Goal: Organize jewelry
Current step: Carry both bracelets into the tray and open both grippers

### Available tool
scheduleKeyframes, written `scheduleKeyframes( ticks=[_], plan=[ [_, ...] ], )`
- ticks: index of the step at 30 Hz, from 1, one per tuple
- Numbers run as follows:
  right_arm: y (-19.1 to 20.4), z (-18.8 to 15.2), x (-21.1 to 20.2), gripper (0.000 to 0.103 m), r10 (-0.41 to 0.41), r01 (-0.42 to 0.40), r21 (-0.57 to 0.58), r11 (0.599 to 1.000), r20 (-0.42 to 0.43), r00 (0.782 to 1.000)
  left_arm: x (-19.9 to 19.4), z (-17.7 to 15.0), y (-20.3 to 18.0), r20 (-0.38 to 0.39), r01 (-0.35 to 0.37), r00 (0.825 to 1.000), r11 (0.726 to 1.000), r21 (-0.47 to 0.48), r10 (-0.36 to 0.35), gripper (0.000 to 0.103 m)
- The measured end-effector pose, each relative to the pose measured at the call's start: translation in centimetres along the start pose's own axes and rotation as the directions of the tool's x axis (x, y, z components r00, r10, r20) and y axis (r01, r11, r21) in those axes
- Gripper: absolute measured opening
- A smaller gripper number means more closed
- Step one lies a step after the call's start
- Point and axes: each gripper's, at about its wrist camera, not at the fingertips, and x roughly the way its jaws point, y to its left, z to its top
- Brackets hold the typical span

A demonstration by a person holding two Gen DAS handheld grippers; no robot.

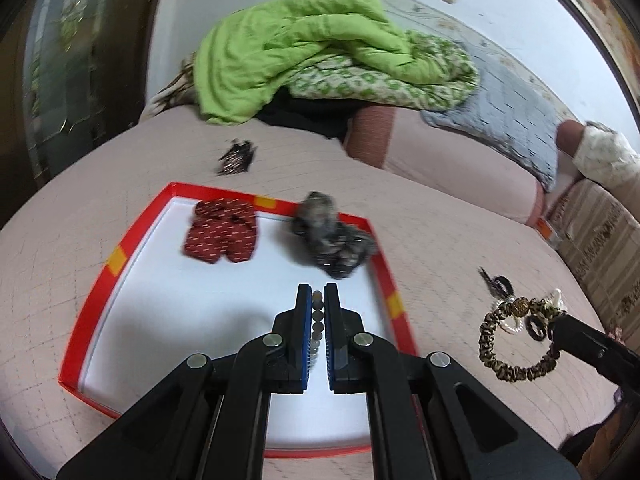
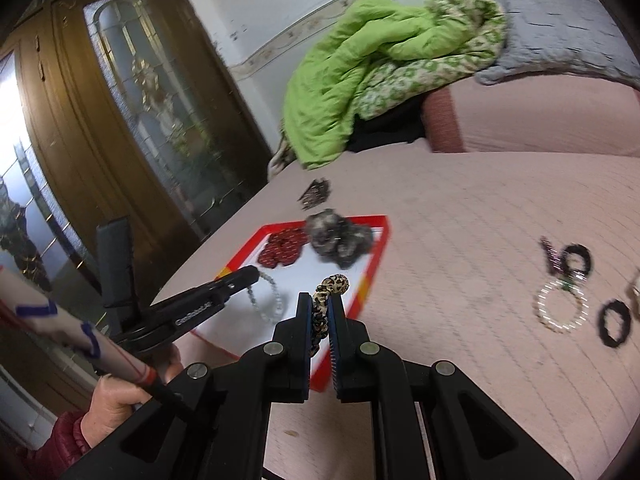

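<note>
Black jaws of the left gripper point(image 1: 318, 300) are pinched together on a grey bead bracelet point(image 1: 317, 312), whose beads run in a line straight back between the blue pads; in the right wrist view the rest of the strand hangs below the tips as a loop point(image 2: 266, 300). Directly beneath and ahead of this gripper lies the white floor of the red tray point(image 1: 116, 260), so its load is already over its likely destination. Farther ahead in the tray sit a dark red scrunchie point(image 1: 222, 232), to the left, and a grey fuzzy scrunchie point(image 1: 332, 240), to the right against the far rim.

Off to the right, the right gripper point(image 2: 323, 300) is likewise clamped, on a leopard-print scrunchie point(image 2: 326, 296) that droops in a ring from its tips point(image 1: 516, 344). It hangs over the pink bedcover just outside the tray's right rim, with the tray lying ahead and to its left. Judging by this, the left hand is the nearer to a drop, while the right must cross the rim leftward first.

Beyond the right gripper, to its right on the bedcover, a pearl bracelet point(image 2: 562, 308) and black hair ties point(image 2: 614, 322) remain unsorted.
</note>
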Motion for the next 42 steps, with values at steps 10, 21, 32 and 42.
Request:
scheduleKeyframes(
  ticks=[10,21,32,42],
  plan=[
    [3.2,2.3,7.6,0.009,0.045,-0.049,-0.043,0.998,-0.092,0.995,1.1,1.6,3.7,-0.013,-0.054,0.998,0.997,-0.053,0.054,0.005],
    [4.6,4.2,15.0,0.009,0.039,-0.048,-0.052,0.998,-0.168,0.985,3.5,3.8,8.3,-0.038,-0.142,0.99,0.983,-0.113,0.139,0.005],
    [4.6,5.3,20.1,0.009,-0.019,0.005,-0.063,0.998,-0.224,0.974,5.4,4.4,9.9,-0.073,-0.163,0.985,0.976,-0.145,0.154,0.005],
    [4.0,4.8,22.2,0.011,-0.083,0.064,-0.079,0.995,-0.275,0.958,5.9,4.2,10.2,-0.092,-0.173,0.983,0.974,-0.148,0.161,0.005]
  ],
)
